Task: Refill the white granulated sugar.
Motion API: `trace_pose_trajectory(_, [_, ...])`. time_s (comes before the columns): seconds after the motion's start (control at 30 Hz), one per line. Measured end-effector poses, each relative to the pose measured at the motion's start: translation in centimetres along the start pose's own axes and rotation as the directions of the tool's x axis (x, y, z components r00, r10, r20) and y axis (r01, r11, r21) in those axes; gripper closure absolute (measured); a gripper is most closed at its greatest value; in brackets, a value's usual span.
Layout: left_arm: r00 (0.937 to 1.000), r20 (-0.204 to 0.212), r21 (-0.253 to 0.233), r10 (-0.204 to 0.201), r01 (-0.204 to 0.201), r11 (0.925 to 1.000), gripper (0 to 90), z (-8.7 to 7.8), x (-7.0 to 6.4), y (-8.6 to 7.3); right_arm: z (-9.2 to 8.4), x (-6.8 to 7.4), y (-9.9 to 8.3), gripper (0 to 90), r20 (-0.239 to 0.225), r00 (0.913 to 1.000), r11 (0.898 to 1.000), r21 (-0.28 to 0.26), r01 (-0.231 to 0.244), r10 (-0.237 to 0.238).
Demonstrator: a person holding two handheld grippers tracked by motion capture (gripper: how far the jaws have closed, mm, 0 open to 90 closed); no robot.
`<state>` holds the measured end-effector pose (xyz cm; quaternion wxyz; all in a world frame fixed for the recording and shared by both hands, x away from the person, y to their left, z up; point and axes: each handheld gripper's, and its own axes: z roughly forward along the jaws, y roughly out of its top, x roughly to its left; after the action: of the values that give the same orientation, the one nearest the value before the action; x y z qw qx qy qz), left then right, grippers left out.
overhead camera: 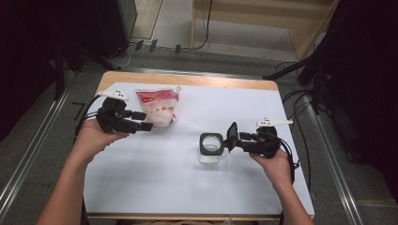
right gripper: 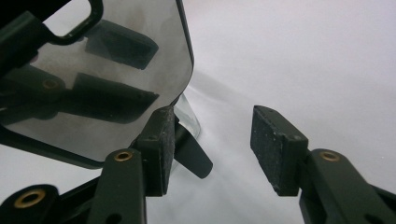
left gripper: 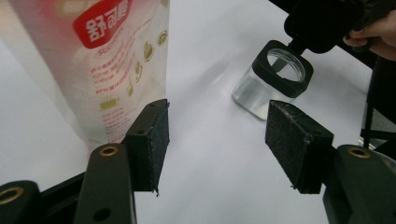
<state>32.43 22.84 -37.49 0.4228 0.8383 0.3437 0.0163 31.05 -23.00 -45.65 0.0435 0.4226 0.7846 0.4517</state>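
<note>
A wooden table (overhead camera: 187,79) is seen from above, most of its top covered by a white sheet (overhead camera: 178,173); a strip of bare wood is left along the far edge. The table is set on a grey floor (overhead camera: 42,122), with metal rails (overhead camera: 28,154) running along both sides. Black cables (overhead camera: 300,101) are trailed across the floor at the right, and dark equipment is stood in both far corners. A pale wooden frame (overhead camera: 263,18) is seen beyond the table.

A white and red pouch (overhead camera: 158,107) is stood near the far left of the sheet. A clear glass jar (overhead camera: 210,149) with a black square collar is placed near the middle, right of centre, its hinged lid (overhead camera: 232,135) tipped up open.

The left gripper (overhead camera: 146,121) is held just beside the pouch. In the left gripper view its jaws are parted, nothing is clamped between them, and the pouch (left gripper: 107,70) is seen beside one pad, contact not determinable.

The right gripper (overhead camera: 237,140) is held at the jar's lid. In the right gripper view the jaws are spread, the gap between them is bare, and the smoky lid (right gripper: 102,88) is seen against the outer side of one pad.
</note>
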Motion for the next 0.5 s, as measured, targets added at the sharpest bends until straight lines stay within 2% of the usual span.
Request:
trace_pose_trajectory(0.17, [0.9992, -0.035, 0.002, -0.021, 0.021, 0.9998, 40.6, -0.8, 0.8, -0.5, 0.0, -0.3, -0.1, 51.3, -0.002, 0.9999, 1.000, 0.008, -0.014, 0.014])
trace_pose_trajectory(0.2, [0.9993, -0.032, 0.002, -0.022, 0.022, 0.9998, 40.5, -1.0, 1.1, -0.6, 0.0, -0.4, -0.1, 51.2, 0.002, 0.9999, 1.000, 0.007, -0.014, 0.014])
trace_pose_trajectory(0.27, [0.9981, -0.053, -0.001, -0.031, 0.031, 0.9995, 40.5, -1.2, 1.6, -0.8, 0.0, -0.5, -0.1, 51.0, 0.003, 0.9999, 1.000, 0.007, -0.012, 0.012])
trace_pose_trajectory(0.33, [0.9964, -0.082, -0.021, -0.022, 0.021, 0.9996, 40.7, -1.3, 2.2, -1.1, 0.0, -0.5, -0.1, 49.7, 0.009, 0.9998, 1.000, 0.009, -0.016, 0.015])
trace_pose_trajectory(0.47, [0.9946, -0.098, -0.017, -0.033, 0.032, 0.9993, 40.5, -1.0, 3.0, -1.3, 0.2, -0.7, -0.2, 48.3, 0.012, 0.9998, 1.000, 0.014, -0.017, 0.017])
trace_pose_trajectory(0.5, [0.9951, -0.090, -0.028, -0.041, 0.039, 0.9989, 40.5, -0.9, 3.2, -1.2, 0.2, -0.7, -0.2, 48.1, 0.014, 0.9997, 1.000, 0.018, -0.018, 0.018])
